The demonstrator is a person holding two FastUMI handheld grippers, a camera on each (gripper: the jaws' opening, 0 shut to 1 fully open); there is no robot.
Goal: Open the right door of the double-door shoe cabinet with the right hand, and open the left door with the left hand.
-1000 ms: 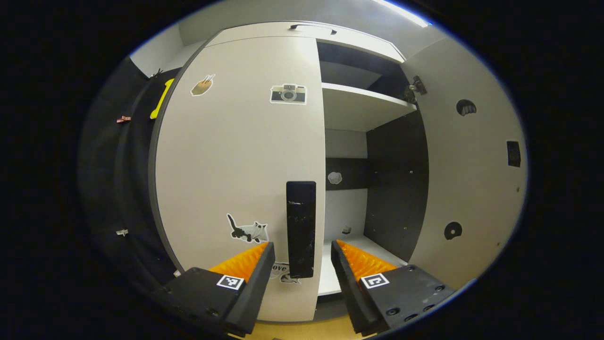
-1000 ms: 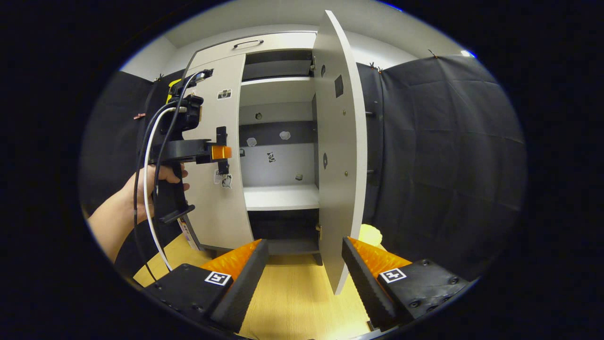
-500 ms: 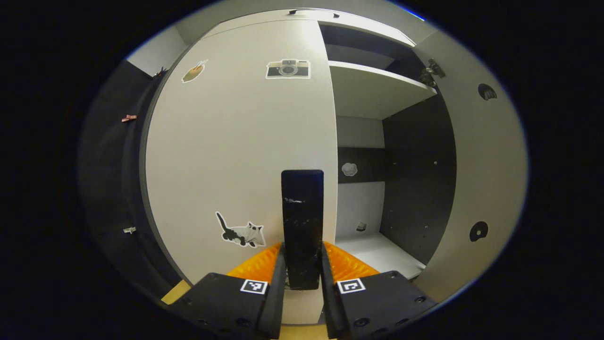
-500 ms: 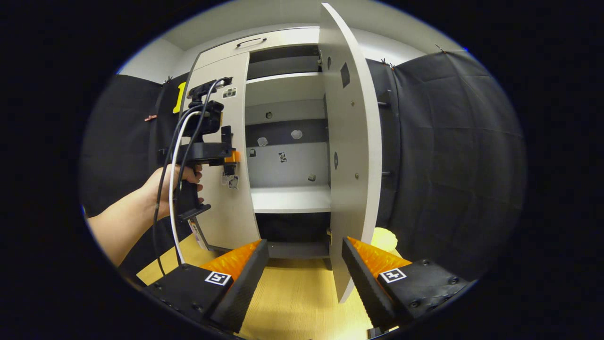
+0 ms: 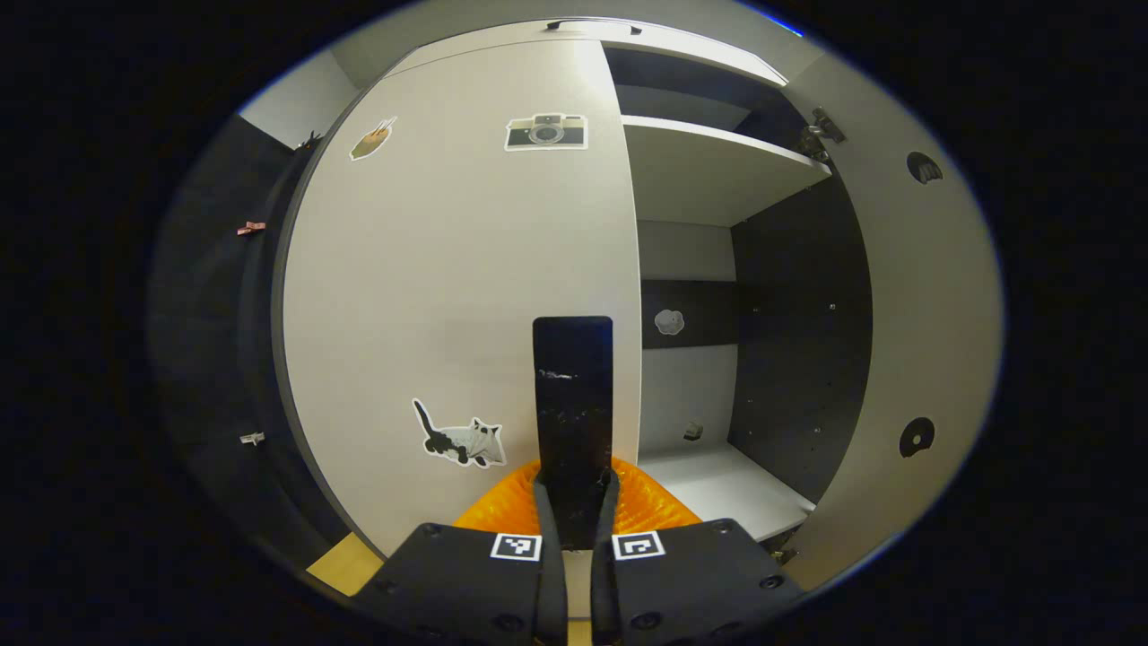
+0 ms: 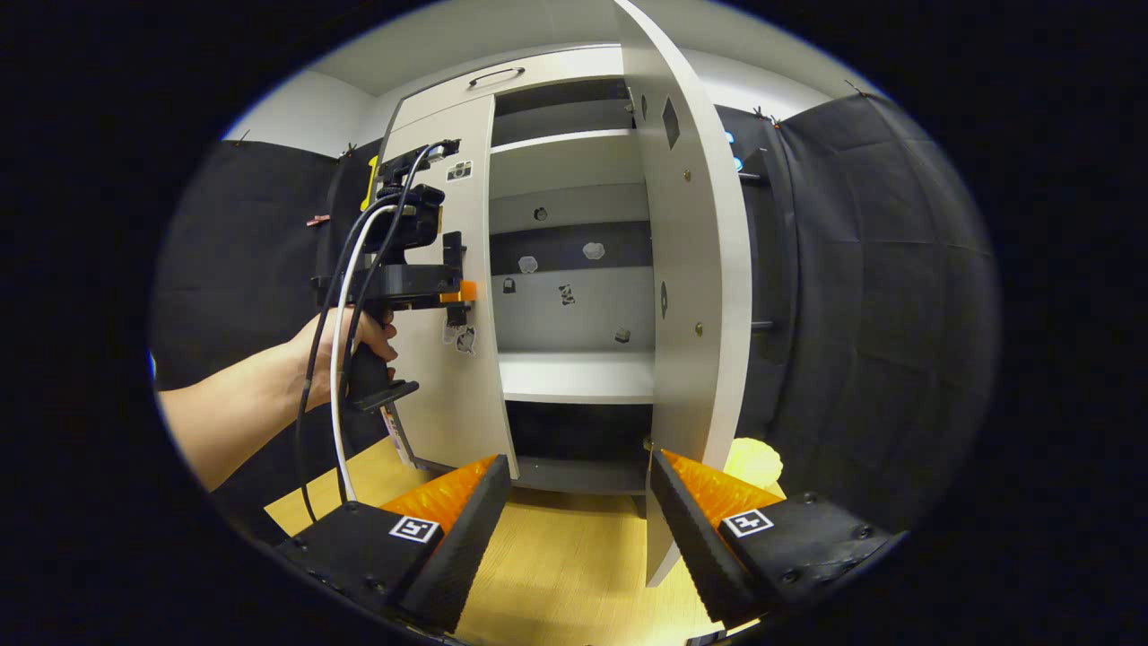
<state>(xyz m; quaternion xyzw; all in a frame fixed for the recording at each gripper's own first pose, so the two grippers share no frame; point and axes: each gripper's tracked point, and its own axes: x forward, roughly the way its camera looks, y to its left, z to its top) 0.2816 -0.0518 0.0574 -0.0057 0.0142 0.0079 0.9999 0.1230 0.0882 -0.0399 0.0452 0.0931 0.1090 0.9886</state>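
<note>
Since a second ago your left gripper (image 5: 574,502) has gone from spread on either side of the handle (image 5: 573,404) to pinching it, both ribbed pads pressed flat against the lower end of that tall, glossy black bar. Your right gripper (image 6: 578,502) has drifted a little and sits spread wide with nothing between its ridged fingers (image 6: 466,516), hanging over the pale wood-grain floor (image 6: 565,565) just in front of the cabinet.

In the right gripper view, your left hand (image 6: 345,345) wraps the grip of the other tool, with a white cable (image 6: 339,359) and black cables looping down from it.

The left door (image 5: 457,296) is a smooth, flat white panel, closed or very nearly so, carrying a cat sticker (image 5: 459,438) low beside the handle and a camera sticker (image 5: 545,131) near the top.

To the right, the right door (image 6: 700,269) stands swung out, edge-on toward you, its inner face showing small round fittings.

Farther in, the open half of the cabinet shows a white lower shelf (image 6: 578,377), a white upper shelf (image 5: 708,170), a dark side wall (image 5: 780,332), and a dark band across the pale back panel.

Behind everything hangs creased black cloth (image 6: 861,296).
</note>
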